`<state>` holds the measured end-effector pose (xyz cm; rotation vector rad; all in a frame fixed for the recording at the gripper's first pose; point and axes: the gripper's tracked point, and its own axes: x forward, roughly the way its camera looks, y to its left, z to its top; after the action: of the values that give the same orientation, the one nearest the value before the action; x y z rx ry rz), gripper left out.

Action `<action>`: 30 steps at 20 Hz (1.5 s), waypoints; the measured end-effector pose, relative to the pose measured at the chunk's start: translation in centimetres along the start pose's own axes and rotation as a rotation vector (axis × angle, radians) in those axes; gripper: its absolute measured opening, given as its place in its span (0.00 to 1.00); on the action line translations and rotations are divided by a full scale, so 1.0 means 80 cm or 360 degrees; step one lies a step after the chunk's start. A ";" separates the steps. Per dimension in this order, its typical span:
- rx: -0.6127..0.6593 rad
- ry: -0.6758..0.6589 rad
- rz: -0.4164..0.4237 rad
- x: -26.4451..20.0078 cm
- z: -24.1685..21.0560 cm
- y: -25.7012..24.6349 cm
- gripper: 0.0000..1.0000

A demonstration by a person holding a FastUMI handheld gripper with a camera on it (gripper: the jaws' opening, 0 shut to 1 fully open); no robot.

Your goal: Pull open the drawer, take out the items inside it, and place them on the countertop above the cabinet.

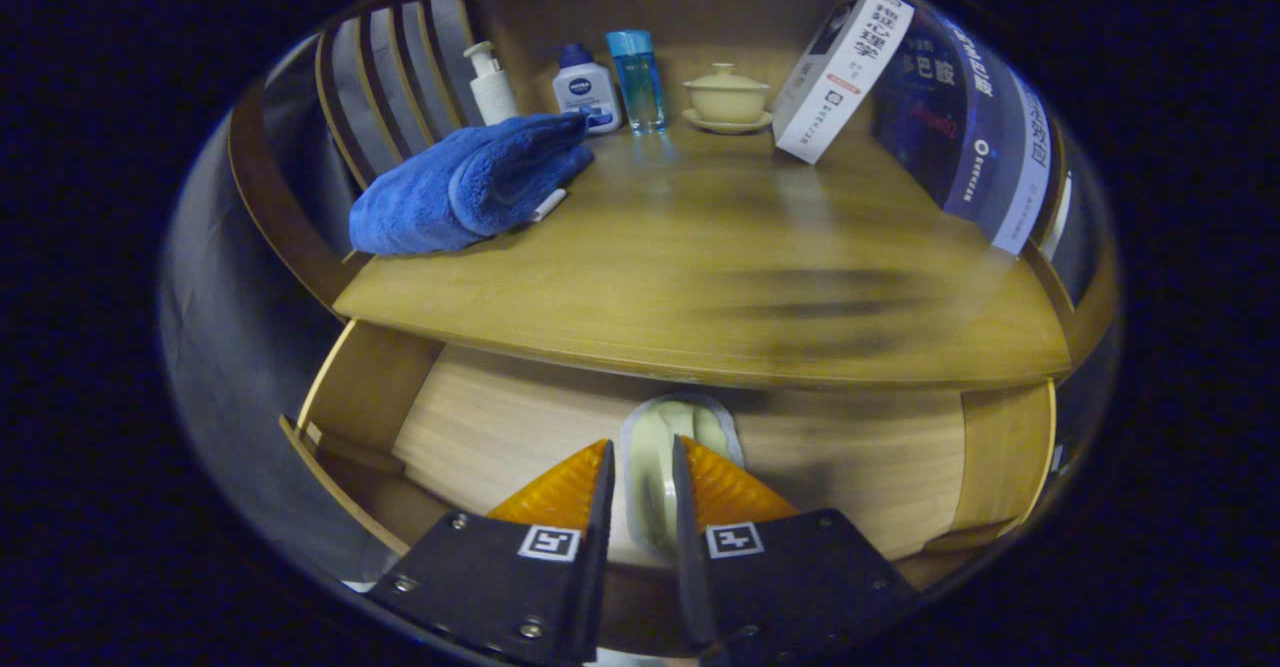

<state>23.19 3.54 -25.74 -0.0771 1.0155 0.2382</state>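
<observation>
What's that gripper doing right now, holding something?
Gripper: fingers closed on a pale packet in the open drawer, just below the countertop.

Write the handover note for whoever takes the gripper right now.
Gripper: fingers closed on a pale packet, which sits between them over the open drawer.
Done: drawer is pulled open; packet is gripped.
Countertop above already carries a blue towel, three bottles, a lidded cup and two boxes at the back and sides; its middle is free.
Left: lift the packet, set it on the countertop, then check the drawer's hidden back part for more items.
</observation>
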 end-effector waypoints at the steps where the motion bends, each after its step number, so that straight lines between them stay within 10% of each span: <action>1: -0.0020 -0.0004 0.0020 0.000 0.000 0.003 0.37; 22: -0.0141 0.0089 -0.0169 0.020 -0.025 -0.034 0.48; 25: -0.0167 0.0117 -0.0204 0.018 -0.032 -0.031 0.19; 30: -0.0279 -0.0011 -0.0312 -0.005 -0.006 -0.036 0.11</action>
<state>23.29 0.60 -25.81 -0.3333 0.9717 0.1480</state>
